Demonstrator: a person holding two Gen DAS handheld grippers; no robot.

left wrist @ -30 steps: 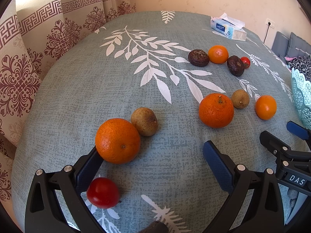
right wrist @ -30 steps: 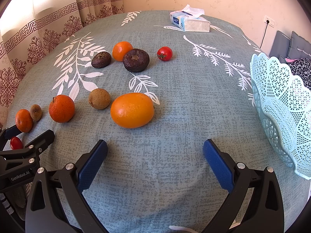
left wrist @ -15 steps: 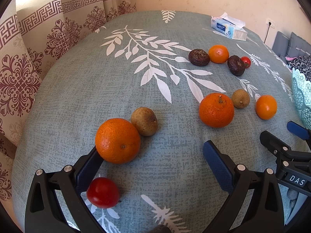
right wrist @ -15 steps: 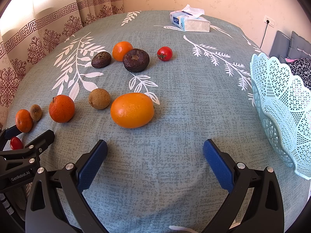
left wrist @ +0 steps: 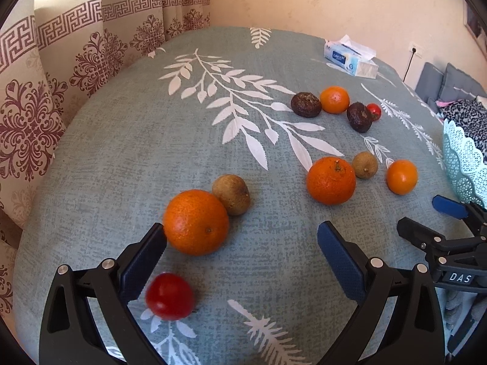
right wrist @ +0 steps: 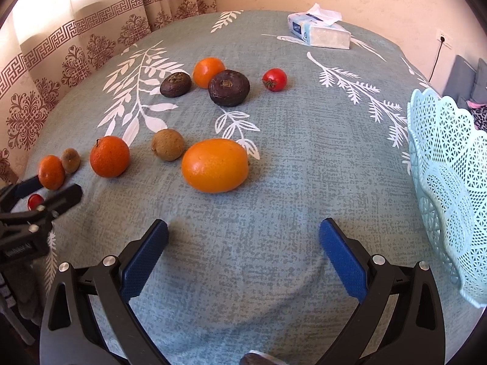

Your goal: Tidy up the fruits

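Observation:
Several fruits lie on the grey-green leaf-print tablecloth (left wrist: 121,152). My left gripper (left wrist: 242,243) is open and empty; an orange (left wrist: 196,222) touches its left fingertip, with a brown fruit (left wrist: 231,194) behind it and a red tomato (left wrist: 169,295) by the left finger. My right gripper (right wrist: 243,243) is open and empty, just short of a large orange (right wrist: 215,165). Farther off lie a mandarin (right wrist: 109,156), a brown fruit (right wrist: 167,144), two dark fruits (right wrist: 229,87), a small orange (right wrist: 208,71) and a tomato (right wrist: 274,79).
A pale blue lattice basket (right wrist: 450,182) stands at the right edge of the table. A tissue box (right wrist: 318,32) lies at the far side. Patterned curtains (left wrist: 45,91) hang to the left. A wall socket (right wrist: 443,38) and cushions are at the far right.
My left gripper has shifted left and a little forward, so the nearest orange and tomato now sit more between its fingers. My right gripper has hardly moved.

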